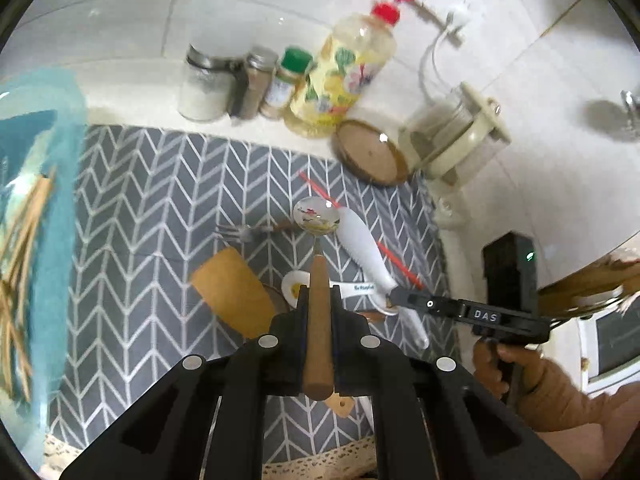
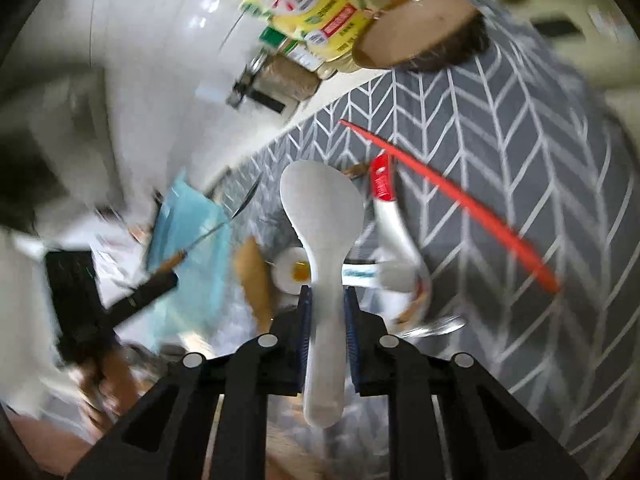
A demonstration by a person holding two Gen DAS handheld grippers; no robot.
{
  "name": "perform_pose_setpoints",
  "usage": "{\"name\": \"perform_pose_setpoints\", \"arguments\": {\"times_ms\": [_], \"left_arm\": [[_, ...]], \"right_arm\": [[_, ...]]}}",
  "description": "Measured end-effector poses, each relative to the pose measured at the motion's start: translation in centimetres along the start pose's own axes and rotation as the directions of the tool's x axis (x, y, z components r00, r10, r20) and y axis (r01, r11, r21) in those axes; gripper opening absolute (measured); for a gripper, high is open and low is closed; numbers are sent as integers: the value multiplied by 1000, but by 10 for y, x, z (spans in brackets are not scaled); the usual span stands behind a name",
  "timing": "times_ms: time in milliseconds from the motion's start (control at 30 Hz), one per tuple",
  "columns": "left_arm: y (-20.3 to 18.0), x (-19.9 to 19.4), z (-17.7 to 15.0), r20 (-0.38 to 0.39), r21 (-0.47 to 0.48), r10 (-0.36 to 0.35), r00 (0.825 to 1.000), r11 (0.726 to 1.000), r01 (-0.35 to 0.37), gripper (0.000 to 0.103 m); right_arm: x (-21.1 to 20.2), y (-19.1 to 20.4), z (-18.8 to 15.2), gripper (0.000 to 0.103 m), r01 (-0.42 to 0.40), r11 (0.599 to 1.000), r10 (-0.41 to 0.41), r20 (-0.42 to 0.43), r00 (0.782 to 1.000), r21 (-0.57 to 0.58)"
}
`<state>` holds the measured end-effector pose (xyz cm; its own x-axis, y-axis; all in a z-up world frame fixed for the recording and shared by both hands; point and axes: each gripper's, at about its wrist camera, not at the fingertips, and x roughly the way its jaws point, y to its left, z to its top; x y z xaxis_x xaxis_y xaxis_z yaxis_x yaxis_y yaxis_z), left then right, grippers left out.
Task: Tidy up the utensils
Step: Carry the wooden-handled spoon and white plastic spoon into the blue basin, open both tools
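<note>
left gripper [image 1: 319, 300] clamps a wooden-handled utensil [image 1: 319, 320], probably a spoon; right gripper [image 2: 328, 300] grips the white rice paddle [image 2: 322, 216], angled above the mat [image 2: 500, 152].

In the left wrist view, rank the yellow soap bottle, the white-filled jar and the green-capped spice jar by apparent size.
1. yellow soap bottle, clearly largest.
2. white-filled jar.
3. green-capped spice jar, smallest.
All stand in one row, so nearness hardly skews this.

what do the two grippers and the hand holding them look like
Both the left gripper and the right gripper are matte black with angular ribbed frames, round silver studs and blue-edged finger pads. From the left wrist view, the right gripper's side arm carries white "DAS" lettering and a green light, gripped by a bare hand. No cables or sleeves are visible.
</note>
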<state>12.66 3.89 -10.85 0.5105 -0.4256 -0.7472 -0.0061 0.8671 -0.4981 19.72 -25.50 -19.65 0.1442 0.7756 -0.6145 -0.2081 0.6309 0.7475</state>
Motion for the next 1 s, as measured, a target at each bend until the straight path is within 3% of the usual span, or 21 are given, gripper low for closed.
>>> {"name": "perform_pose_setpoints", "arguments": {"times_ms": [100, 300, 433, 600, 767, 833, 900, 1000], "left_arm": [[13, -26, 3, 51, -22, 7, 999, 1000, -6, 9], [39, -90, 12, 174, -50, 58, 983, 998, -50, 9], [80, -141, 16, 243, -96, 148, 959, 987, -128, 9], [150, -163, 8, 214, -166, 308, 927, 947, -277, 9], [207, -153, -3, 123, -201, 359, 925, 922, -331, 10], [223, -150, -8, 101, -217, 361, 927, 917, -334, 10], [230, -148, -9, 92, -213, 359, 929, 918, -334, 10], [232, -141, -12, 75, -199, 349, 934, 923, -329, 10]], "right_arm": [[3, 6, -5, 16, -47, 996, 45, 24, 999, 79], [12, 84, 5, 16, -66, 998, 66, 68, 995, -8], [44, 157, 15, 16, -104, 991, 109, 52, 993, -86], [123, 235, 11, 16, -115, 984, 112, -28, 993, -133], [208, 271, 7, 16, 53, 985, -67, -79, 995, -163], [234, 278, 3, 16, 131, 974, -149, -90, 985, -188], [247, 291, -2, 17, 252, 932, -268, -24, 963, -260], [257, 302, -2, 17, 299, 910, -317, -17, 948, -289]]}}
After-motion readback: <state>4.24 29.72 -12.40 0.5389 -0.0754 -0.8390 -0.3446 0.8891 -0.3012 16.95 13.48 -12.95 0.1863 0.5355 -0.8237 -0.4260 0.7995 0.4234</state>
